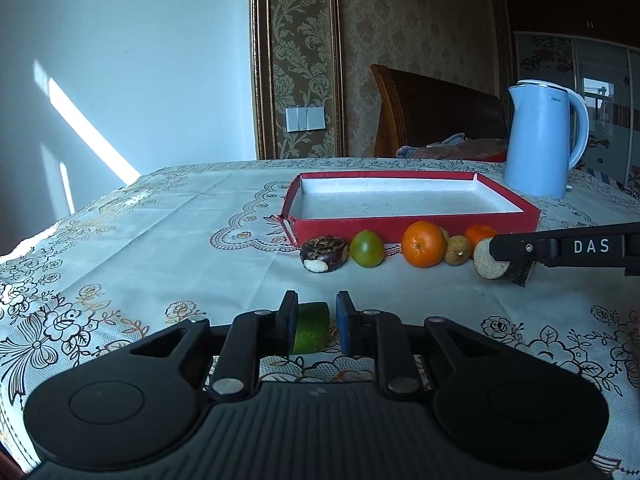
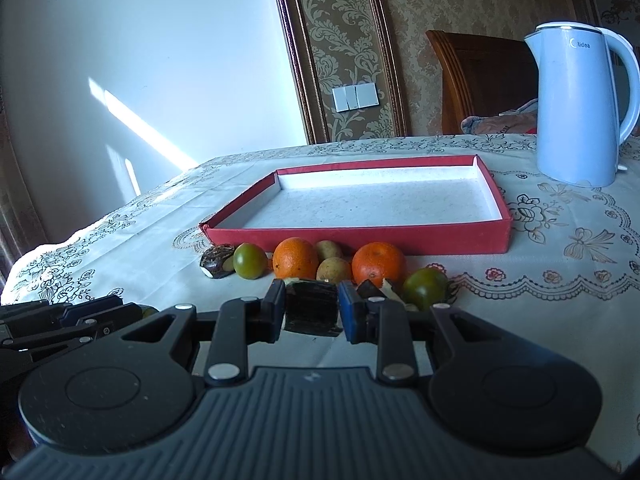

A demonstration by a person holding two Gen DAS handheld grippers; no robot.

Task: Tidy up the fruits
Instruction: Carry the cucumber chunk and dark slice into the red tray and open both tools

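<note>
— Red tray (image 2: 360,236) on the lace tablecloth (image 1: 160,232), nothing in it. Fruits?

— Lined up along its near wall: big orange (image 1: 423,244), green tomato (image 1: 367,249), dark water chestnut (image 1: 323,255).

— And the grippers?

— Left gripper (image 1: 313,326) is clamped on a green chunk (image 1: 311,327); right gripper (image 2: 312,306) pinches a dark cane piece (image 2: 311,306), low over the cloth.

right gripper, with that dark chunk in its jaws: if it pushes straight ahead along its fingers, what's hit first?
The right gripper, shut on the dark chunk, would probably first meet the small brown fruit in the row just ahead, between the two oranges. The red tray lies behind it. Depth is uncertain.
</note>
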